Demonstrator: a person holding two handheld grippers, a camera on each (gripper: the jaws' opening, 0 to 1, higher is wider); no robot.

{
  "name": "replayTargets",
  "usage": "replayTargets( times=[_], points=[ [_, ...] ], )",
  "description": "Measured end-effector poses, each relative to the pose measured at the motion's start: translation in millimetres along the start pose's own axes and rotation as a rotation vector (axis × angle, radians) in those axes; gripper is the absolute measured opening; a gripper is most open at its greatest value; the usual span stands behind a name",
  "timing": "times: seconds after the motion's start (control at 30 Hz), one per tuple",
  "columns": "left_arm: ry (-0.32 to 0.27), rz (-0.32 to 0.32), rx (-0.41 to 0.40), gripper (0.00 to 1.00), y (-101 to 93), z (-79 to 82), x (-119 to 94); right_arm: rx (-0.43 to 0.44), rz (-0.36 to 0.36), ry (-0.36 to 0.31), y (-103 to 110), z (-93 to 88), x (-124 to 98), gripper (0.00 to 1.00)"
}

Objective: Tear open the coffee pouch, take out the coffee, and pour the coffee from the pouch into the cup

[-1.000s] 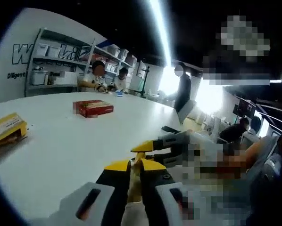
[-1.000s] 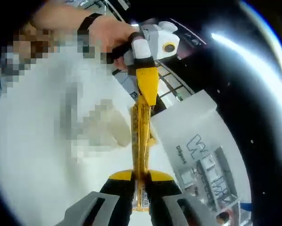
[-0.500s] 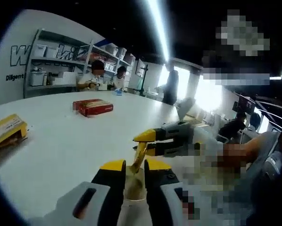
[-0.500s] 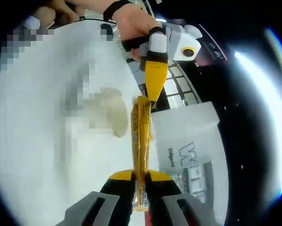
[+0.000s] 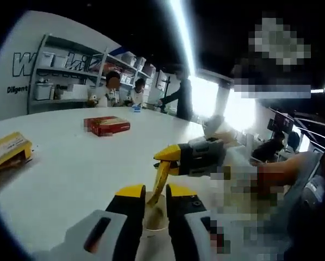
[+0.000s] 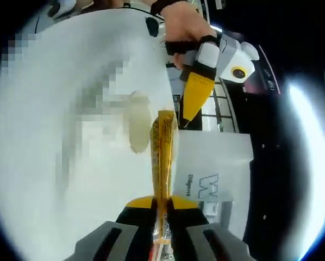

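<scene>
Slim yellow foil coffee stick pouch [image 6: 162,163] is clamped at its lower end in right gripper [image 6: 161,205]; light, limp, crinkly. Left gripper [image 5: 151,191] parted, over cup [image 5: 151,220] near white table's [image 5: 70,163] edge. Top corner should be pinched for tearing.

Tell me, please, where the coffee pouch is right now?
The coffee pouch is clamped in the right tongs, running up the middle of the right gripper view, its top beside the left tongs. In the left gripper view it hangs over the cup.
</scene>
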State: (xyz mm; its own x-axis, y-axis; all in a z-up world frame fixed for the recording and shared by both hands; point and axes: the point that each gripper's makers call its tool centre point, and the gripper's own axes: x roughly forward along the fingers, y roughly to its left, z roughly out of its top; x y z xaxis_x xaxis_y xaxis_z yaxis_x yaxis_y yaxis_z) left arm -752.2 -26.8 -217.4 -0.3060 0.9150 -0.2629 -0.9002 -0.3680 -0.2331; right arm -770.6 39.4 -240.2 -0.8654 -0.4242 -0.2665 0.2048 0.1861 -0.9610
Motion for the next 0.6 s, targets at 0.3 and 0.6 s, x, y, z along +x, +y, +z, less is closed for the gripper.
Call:
replayTargets(
  times=[0.3, 0.6],
  points=[
    [-0.003, -0.008, 0.005, 0.18, -3.0, -6.9, 0, -0.103, 0.023, 0.019, 0, 0.8, -1, 0.10],
    [-0.014, -0.005, 0.007, 0.17, 0.6, -6.9, -1, -0.185, 0.032, 0.030, -10, 4.5, -3, 0.10]
  ],
)
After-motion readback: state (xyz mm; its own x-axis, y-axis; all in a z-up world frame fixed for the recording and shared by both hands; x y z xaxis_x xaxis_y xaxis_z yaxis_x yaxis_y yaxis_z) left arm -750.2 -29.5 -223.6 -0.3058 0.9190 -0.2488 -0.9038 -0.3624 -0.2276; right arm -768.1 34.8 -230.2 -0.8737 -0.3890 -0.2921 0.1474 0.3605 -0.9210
